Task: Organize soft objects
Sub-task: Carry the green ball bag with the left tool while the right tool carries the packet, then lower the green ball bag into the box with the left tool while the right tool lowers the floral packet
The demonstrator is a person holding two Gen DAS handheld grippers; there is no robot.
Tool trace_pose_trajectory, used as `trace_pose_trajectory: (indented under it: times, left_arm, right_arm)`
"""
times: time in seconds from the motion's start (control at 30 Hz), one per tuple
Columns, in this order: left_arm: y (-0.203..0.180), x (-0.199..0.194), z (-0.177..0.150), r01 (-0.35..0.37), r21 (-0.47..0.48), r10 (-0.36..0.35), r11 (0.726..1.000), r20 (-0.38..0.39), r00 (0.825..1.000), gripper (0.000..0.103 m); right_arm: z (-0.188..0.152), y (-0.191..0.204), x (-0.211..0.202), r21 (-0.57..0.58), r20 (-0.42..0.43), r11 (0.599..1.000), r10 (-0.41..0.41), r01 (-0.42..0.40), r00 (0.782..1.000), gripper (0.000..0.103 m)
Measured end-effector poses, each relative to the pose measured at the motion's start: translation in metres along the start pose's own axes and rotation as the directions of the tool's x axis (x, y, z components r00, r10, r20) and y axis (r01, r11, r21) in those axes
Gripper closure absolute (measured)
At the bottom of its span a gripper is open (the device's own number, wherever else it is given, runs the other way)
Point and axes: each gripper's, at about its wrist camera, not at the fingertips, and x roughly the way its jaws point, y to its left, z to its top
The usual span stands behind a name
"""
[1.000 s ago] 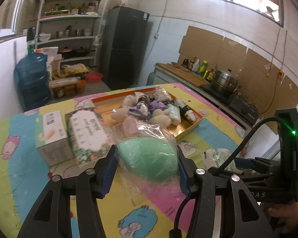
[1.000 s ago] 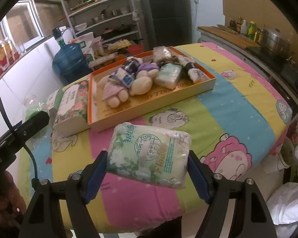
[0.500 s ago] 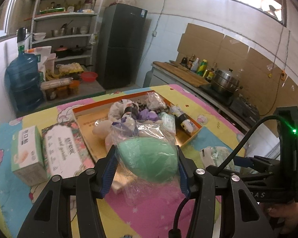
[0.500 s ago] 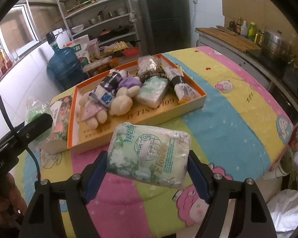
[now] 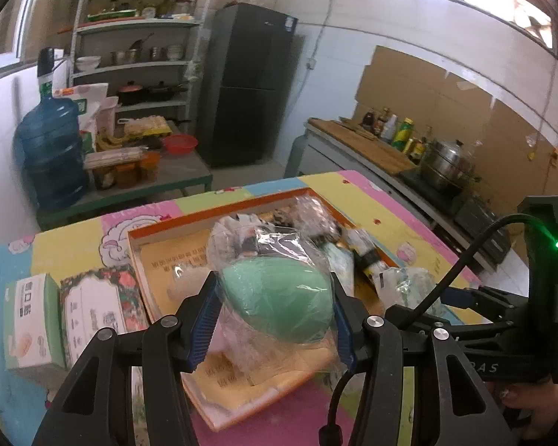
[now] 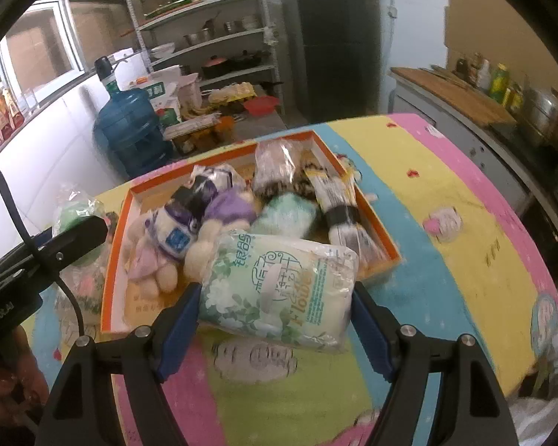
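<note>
My left gripper (image 5: pixel 275 312) is shut on a green sponge in a clear plastic bag (image 5: pixel 279 297) and holds it above the near part of the orange tray (image 5: pixel 167 230). My right gripper (image 6: pixel 275 312) is shut on a soft tissue pack (image 6: pixel 279 290) with green flower print, held over the tray's front edge (image 6: pixel 108 282). The tray holds plush toys (image 6: pixel 189 230), a mint fluffy item (image 6: pixel 286 215) and wrapped soft packs (image 6: pixel 338 200). The left gripper shows in the right wrist view at the left (image 6: pixel 70 238).
Two tissue boxes (image 5: pixel 29 319) (image 5: pixel 96 308) stand left of the tray on the colourful cartoon tablecloth (image 6: pixel 446 200). A blue water jug (image 5: pixel 52 148), shelves (image 5: pixel 137 55), a black fridge (image 5: pixel 249 85) and a kitchen counter (image 5: pixel 372 145) lie beyond the table.
Both grippers have moved forward toward the tray with their loads; the sponge now hangs over the tray and the tissue pack has reached its front edge.
</note>
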Motion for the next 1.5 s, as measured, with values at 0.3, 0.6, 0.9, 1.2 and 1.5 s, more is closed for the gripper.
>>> trace_pose_trajectory:
  times: [0.3,0.6,0.9,1.2,1.5]
  left_arm:
    - [0.009,0.027,0.024,-0.086,-0.057,0.086,0.995,0.007,0.996,0.048]
    - [0.016,0.050,0.038,-0.165,-0.112,0.167,0.980,0.005,0.986,0.048]
    - [0.018,0.068,0.048,-0.206,-0.149,0.208,0.967,-0.001,0.978,0.048]
    - [0.024,0.083,0.054,-0.227,-0.181,0.228,0.957,-0.015,0.974,0.048]
    - [0.035,0.095,0.055,-0.250,-0.210,0.246,0.945,-0.046,0.968,0.048]
  right_arm:
    - [0.036,-0.004,0.032,-0.073,-0.006,0.995,0.065,-0.065,0.998,0.025]
    - [0.061,-0.005,0.058,-0.146,-0.013,0.981,0.126,-0.126,0.992,0.025]
    - [0.078,-0.002,0.072,-0.190,-0.014,0.967,0.169,-0.169,0.986,0.025]
    - [0.092,-0.001,0.084,-0.210,-0.013,0.960,0.188,-0.187,0.982,0.025]
    - [0.100,0.006,0.096,-0.237,-0.029,0.949,0.208,-0.209,0.978,0.025]
